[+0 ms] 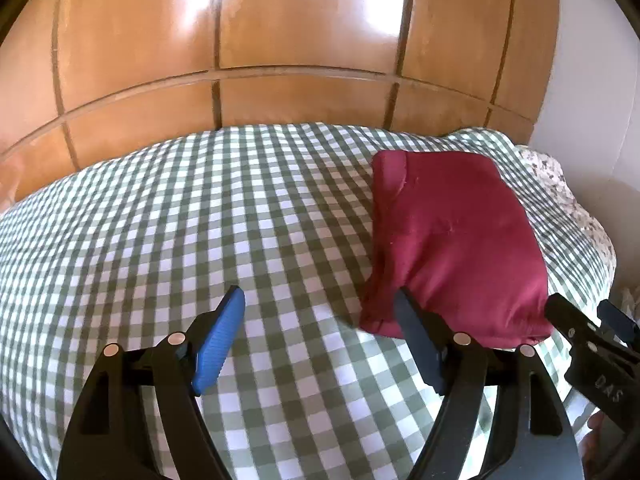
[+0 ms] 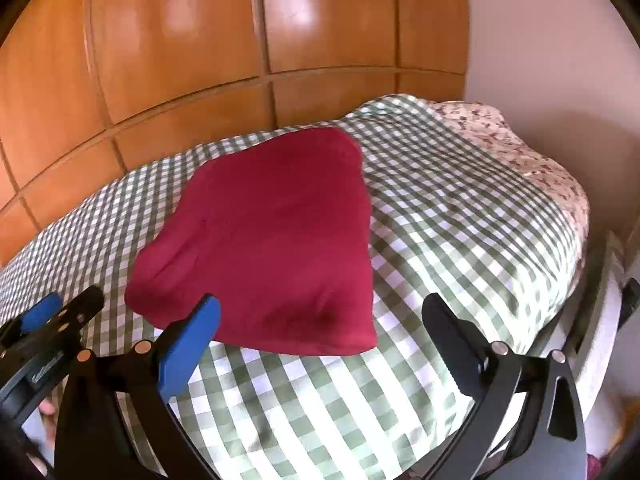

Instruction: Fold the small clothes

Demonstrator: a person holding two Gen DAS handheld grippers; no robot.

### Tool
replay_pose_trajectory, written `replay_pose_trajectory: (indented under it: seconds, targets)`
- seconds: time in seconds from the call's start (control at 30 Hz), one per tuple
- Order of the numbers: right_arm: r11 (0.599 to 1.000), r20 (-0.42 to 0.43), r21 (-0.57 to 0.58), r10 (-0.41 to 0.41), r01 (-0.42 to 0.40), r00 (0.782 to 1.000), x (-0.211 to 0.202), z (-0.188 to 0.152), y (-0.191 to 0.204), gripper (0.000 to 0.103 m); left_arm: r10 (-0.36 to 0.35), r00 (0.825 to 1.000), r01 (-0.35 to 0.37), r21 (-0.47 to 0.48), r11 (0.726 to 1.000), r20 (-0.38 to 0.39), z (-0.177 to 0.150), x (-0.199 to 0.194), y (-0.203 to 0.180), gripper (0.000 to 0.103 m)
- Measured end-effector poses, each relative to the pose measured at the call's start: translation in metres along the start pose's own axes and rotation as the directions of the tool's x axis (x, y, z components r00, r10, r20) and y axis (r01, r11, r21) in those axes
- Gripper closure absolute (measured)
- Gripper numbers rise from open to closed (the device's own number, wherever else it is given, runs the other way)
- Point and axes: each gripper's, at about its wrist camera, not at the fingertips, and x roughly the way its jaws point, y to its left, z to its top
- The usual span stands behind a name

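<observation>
The left gripper (image 1: 320, 300) stands wide, empty; the right gripper (image 2: 320, 308) likewise; the folded red garment (image 2: 264, 248) lies on the checked bedcover (image 1: 160, 220), long axis running toward the wooden wardrobe (image 1: 280, 20).

- Bed (image 1: 200, 208) covered by green-and-white checked sheet; surface lightly creased.
- Floral-patterned bedding (image 2: 520, 160) exposed at the far right corner of the bed.
- Glossy orange-brown wooden wardrobe panels (image 1: 280, 20) directly behind the bed, showing bright light reflections.
- Plain pale wall (image 2: 540, 40) adjoining the panels on the right.
</observation>
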Motion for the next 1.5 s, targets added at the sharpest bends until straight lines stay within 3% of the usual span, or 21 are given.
replay_pose_trajectory:
  seconds: [0.3, 0.73, 1.5]
  targets:
    - [0.999, 0.073, -0.035, -0.028, 0.030, 0.997, -0.020, -0.003, 0.021, 0.002, 0.043, 0.997, -0.041, -0.040, 0.998, 0.057, -0.001, -0.021, 0.009, 0.021]
    - [0.999, 0.070, -0.038, -0.027, 0.030, 0.997, -0.015, -0.014, 0.028, 0.002, 0.104, 0.993, -0.103, -0.025, 0.994, 0.064, -0.006, -0.028, 0.012, 0.015]
    - [0.999, 0.074, -0.031, -0.025, 0.027, 0.997, -0.012, -0.014, 0.022, 0.002, 0.104, 0.992, -0.106, 0.017, 0.994, 0.065, -0.010, -0.029, 0.000, 0.012]
